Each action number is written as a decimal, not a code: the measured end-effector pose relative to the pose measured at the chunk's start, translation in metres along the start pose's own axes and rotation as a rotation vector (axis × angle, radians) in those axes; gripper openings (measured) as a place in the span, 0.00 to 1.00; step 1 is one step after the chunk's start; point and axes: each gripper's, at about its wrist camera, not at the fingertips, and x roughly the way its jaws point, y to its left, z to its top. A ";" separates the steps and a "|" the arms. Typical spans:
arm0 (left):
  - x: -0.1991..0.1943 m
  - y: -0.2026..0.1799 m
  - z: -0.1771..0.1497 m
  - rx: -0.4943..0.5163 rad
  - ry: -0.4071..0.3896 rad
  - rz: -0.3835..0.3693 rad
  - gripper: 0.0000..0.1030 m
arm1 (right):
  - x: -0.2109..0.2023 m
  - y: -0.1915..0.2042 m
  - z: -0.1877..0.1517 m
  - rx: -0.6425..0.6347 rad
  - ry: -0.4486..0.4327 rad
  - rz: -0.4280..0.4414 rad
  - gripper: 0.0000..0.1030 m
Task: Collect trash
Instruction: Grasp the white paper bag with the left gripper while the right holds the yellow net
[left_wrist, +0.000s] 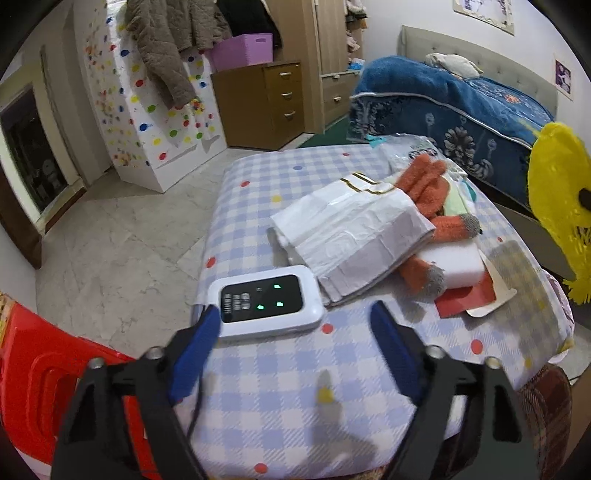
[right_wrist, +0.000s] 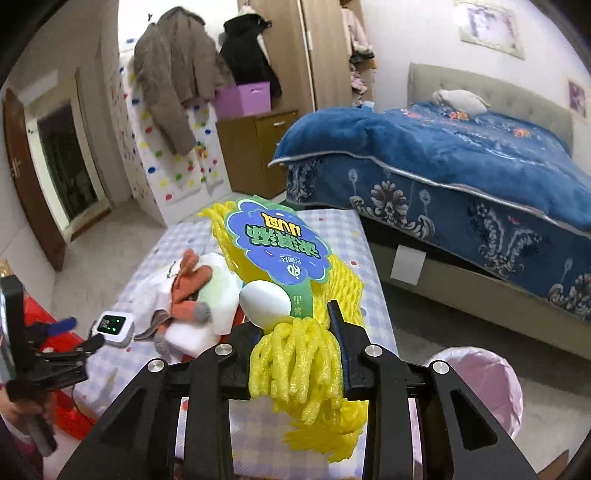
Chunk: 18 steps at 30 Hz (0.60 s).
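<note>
The right claw (right_wrist: 295, 332) is clamped on a yellow foam fruit net (right_wrist: 310, 354), its black fingers pinching the bunched mesh, which carries a blue-and-green label (right_wrist: 275, 245) and a white egg-shaped piece (right_wrist: 266, 301) just beyond the tips. Below and to the right of that claw, on the floor, stands a bin lined with a pink bag (right_wrist: 487, 384). The left claw (left_wrist: 295, 317) hangs with its blue-padded fingers (left_wrist: 201, 328) apart and nothing between them, low over a bench (left_wrist: 280, 387) covered in a blue-and-white checked cloth with coloured dots. Its left fingertip sits at the edge of a white device (left_wrist: 264, 301) with a dark screen showing green lights. Just beyond lies a pile: a white plastic bag (left_wrist: 354, 236), orange gloves (left_wrist: 424, 184) with grey fingertips, a white foam block (left_wrist: 450, 264) and a red card (left_wrist: 465, 297). The net shows again at the far right of the left claw's view. Further off, a bed with a blue patterned blanket (right_wrist: 461, 166) runs along the wall, and a brown coat (right_wrist: 173, 81) hangs over a spotted white panel.
</note>
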 end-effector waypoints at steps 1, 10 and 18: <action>0.003 -0.006 0.000 0.020 -0.005 -0.005 0.74 | -0.003 0.000 -0.002 0.009 -0.006 -0.004 0.30; 0.044 -0.042 0.001 0.154 0.001 0.039 0.76 | -0.004 -0.006 -0.009 0.035 0.012 -0.010 0.31; 0.073 -0.056 0.008 0.179 0.016 0.049 0.76 | 0.007 -0.012 -0.005 0.042 0.023 -0.019 0.32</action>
